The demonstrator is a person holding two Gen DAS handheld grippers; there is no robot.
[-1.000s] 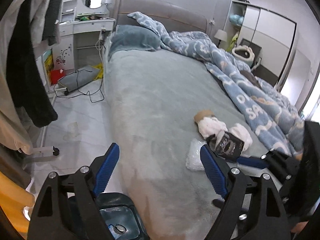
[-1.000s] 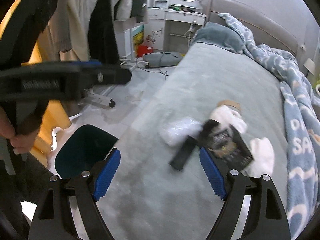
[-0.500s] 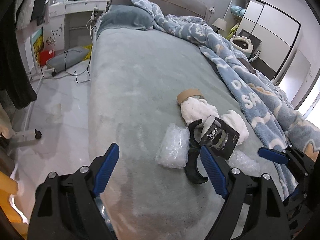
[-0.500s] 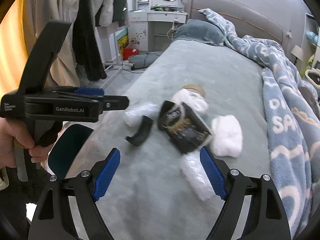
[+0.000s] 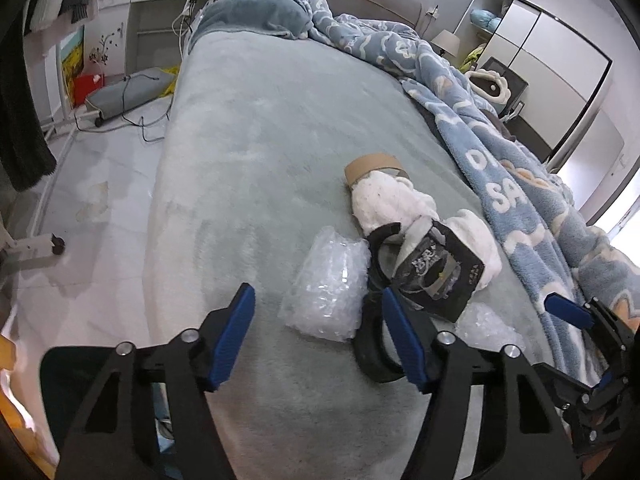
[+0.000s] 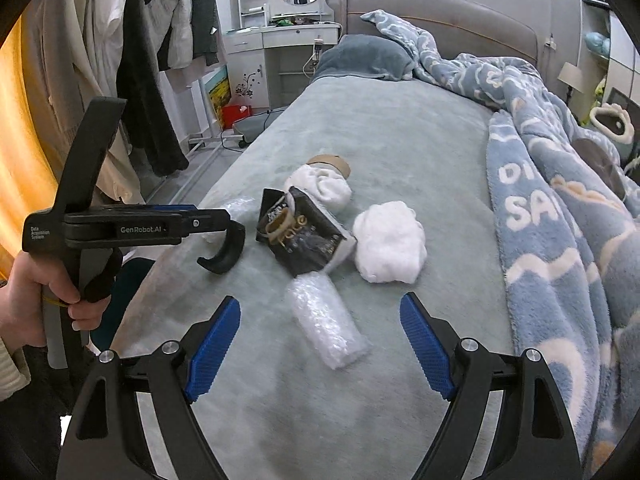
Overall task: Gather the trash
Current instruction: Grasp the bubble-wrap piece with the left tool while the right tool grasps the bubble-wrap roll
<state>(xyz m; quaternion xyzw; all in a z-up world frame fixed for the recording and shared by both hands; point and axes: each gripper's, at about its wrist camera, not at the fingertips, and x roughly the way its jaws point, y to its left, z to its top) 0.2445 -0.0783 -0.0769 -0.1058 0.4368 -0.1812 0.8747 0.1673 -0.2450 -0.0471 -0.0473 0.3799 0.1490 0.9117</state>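
Trash lies in a heap on the grey-green bed [image 5: 256,152]. Nearest my left gripper [image 5: 320,338] is a bubble-wrap pad [image 5: 326,284], partly between the fingertips. The jaws are closing and the pads are not pressing on it. A black curved piece [image 5: 374,344] lies by the right finger, a black packet [image 5: 438,276] behind it. My right gripper [image 6: 320,348] is open, hovering over a bubble-wrap roll [image 6: 326,320]. Beyond it lie the packet [image 6: 302,236], two white wads [image 6: 390,236], a cardboard tube [image 6: 330,162] and the curved piece [image 6: 224,252]. A hand holds the left gripper [image 6: 226,220] at the left.
A blue blanket [image 6: 560,200] is bunched along the bed's right side, with a pillow [image 6: 360,56] at the head. A dark teal bin [image 6: 128,280] stands on the floor beside the bed. Clothes [image 6: 140,60] hang at the left, and cables [image 5: 140,120] lie on the floor.
My left gripper has come forward and down over the bed's edge to the bubble-wrap pad, and its jaws have narrowed. The right gripper has swung across, so the bubble-wrap roll now lies between its fingers.
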